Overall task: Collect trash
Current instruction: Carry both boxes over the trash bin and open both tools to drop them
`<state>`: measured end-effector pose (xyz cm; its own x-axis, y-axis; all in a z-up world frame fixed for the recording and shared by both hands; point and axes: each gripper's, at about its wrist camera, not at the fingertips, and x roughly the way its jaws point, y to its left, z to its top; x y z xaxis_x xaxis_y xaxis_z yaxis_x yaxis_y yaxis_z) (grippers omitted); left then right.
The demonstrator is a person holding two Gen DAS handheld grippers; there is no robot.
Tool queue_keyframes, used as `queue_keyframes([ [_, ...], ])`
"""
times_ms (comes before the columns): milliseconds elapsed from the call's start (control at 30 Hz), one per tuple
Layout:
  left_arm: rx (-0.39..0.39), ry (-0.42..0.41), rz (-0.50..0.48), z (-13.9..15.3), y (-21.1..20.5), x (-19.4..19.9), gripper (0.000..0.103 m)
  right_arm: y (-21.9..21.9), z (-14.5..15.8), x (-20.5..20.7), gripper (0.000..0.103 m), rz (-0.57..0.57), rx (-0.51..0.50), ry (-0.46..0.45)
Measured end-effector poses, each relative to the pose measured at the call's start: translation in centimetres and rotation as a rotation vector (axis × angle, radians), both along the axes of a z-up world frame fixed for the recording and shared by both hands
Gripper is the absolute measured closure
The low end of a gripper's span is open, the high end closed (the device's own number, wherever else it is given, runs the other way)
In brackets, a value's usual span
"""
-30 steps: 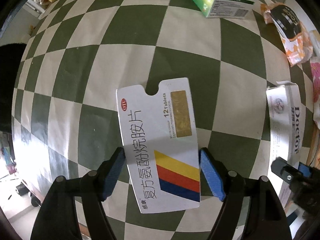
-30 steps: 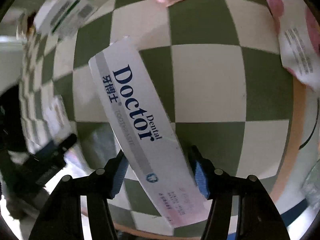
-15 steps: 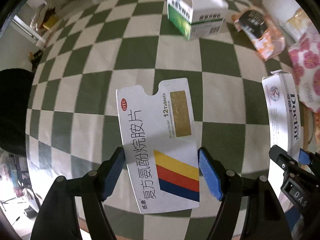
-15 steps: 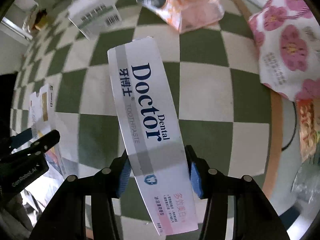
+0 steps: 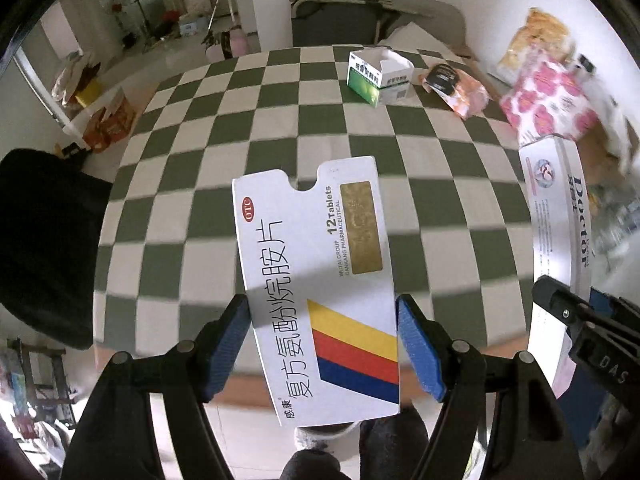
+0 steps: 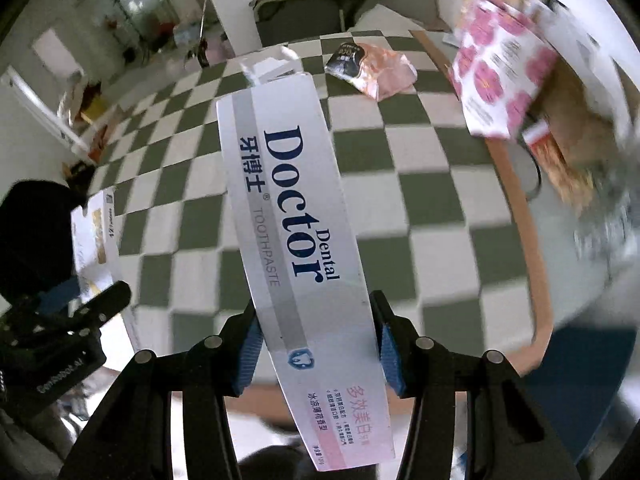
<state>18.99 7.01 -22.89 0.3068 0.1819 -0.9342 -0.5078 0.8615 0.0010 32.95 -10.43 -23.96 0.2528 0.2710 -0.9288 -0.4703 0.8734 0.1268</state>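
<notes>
My left gripper [image 5: 322, 344] is shut on a flat white medicine box [image 5: 316, 280] with yellow, red and blue stripes, held above the checked table [image 5: 248, 128]. My right gripper [image 6: 316, 350] is shut on a long white Doctor toothpaste box [image 6: 292, 224], also lifted off the table. The toothpaste box shows at the right of the left wrist view [image 5: 560, 240]. The medicine box shows at the left of the right wrist view [image 6: 96, 240].
An open green-and-white box [image 5: 378, 76] and an orange snack wrapper [image 5: 456, 88] lie at the table's far side. A pink flowered package [image 5: 548, 104] stands at the right edge. A dark chair [image 5: 336, 20] is behind the table, a black shape [image 5: 44, 248] at the left.
Both grippers have lifted and tilted up with their boxes. The table has dropped away and the room beyond has come into view.
</notes>
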Motion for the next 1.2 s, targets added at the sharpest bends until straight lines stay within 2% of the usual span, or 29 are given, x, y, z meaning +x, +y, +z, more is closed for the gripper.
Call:
queue_keyframes([
  [67, -0.028, 0.003, -0.012, -0.1, -0.1, -3.0, 0.032, -0.6, 0.3, -4.0, 0.051, -0.038, 0.03, 0.021],
  [167, -0.105, 0.037, -0.02, -1.6, -0.6, -7.8, 0.032, -2.7, -0.9, -10.0, 0.051, -0.089, 0.065, 0.116],
  [267, -0.172, 0.104, -0.019, -4.7, -1.3, -11.4, 0.032, -4.5, -3.7, -14.6, 0.051, -0.103, 0.058, 0.224],
  [333, -0.234, 0.167, -0.009, -8.0, -1.7, -13.3, 0.032, -5.8, -7.0, -17.8, 0.051, -0.109, 0.032, 0.323],
  [500, -0.398, 0.303, 0.067, -20.6, -2.2, -16.1, 0.031, -8.0, -18.1, -22.1, 0.051, -0.137, -0.044, 0.51],
  [533, -0.438, 0.329, 0.082, -24.1, -2.2, -16.2, 0.031, -8.2, -21.9, -22.7, 0.051, -0.139, -0.054, 0.561],
  [600, -0.509, 0.372, 0.103, -29.9, -2.3, -16.3, 0.031, -8.4, -26.9, -23.0, 0.051, -0.142, -0.074, 0.615],
  [633, -0.554, 0.387, 0.119, -33.4, -2.3, -16.3, 0.031, -8.5, -30.9, -23.2, 0.051, -0.147, -0.084, 0.659],
  [733, -0.633, 0.432, 0.15, -41.3, -2.1, -16.2, 0.031, -8.3, -39.7, -23.1, 0.051, -0.141, -0.093, 0.745],
  [767, -0.65, 0.456, 0.157, -44.5, -2.1, -16.0, 0.029, -8.1, -41.7, -22.8, 0.051, -0.135, -0.097, 0.761],
  [800, -0.65, 0.474, 0.159, -46.6, -2.1, -15.9, 0.027, -7.8, -44.4, -22.7, 0.051, -0.122, -0.103, 0.784],
  [867, -0.634, 0.486, 0.176, -49.2, -1.9, -15.9, 0.006, -7.1, -49.8, -22.6, 0.05, -0.108, -0.128, 0.818],
  [933, -0.606, 0.474, 0.198, -50.8, -1.6, -15.7, 0.002, -6.3, -53.6, -22.3, 0.049, -0.104, -0.144, 0.848],
  [1000, -0.579, 0.471, 0.218, -51.8, -1.3, -15.9, 0.001, -5.3, -55.6, -21.9, 0.049, -0.068, -0.163, 0.823],
  [1033, -0.555, 0.472, 0.225, -51.9, -1.2, -16.1, 0.001, -4.9, -56.0, -21.6, 0.039, -0.055, -0.178, 0.808],
  [1067, -0.516, 0.474, 0.23, -51.8, -1.2, -16.2, 0.001, -4.6, -56.4, -21.5, 0.017, -0.046, -0.197, 0.781],
  [1100, -0.481, 0.471, 0.231, -51.6, -1.0, -16.6, 0.001, -4.5, -56.4, -21.5, 0.006, -0.04, -0.205, 0.761],
  [1133, -0.447, 0.462, 0.23, -51.2, -1.1, -16.7, 0.001, -4.4, -56.3, -21.5, 0.0, -0.032, -0.211, 0.744],
  [1200, -0.357, 0.457, 0.214, -50.3, -1.3, -17.1, 0.001, -4.2, -55.7, -21.7, 0.0, -0.022, -0.221, 0.71],
])
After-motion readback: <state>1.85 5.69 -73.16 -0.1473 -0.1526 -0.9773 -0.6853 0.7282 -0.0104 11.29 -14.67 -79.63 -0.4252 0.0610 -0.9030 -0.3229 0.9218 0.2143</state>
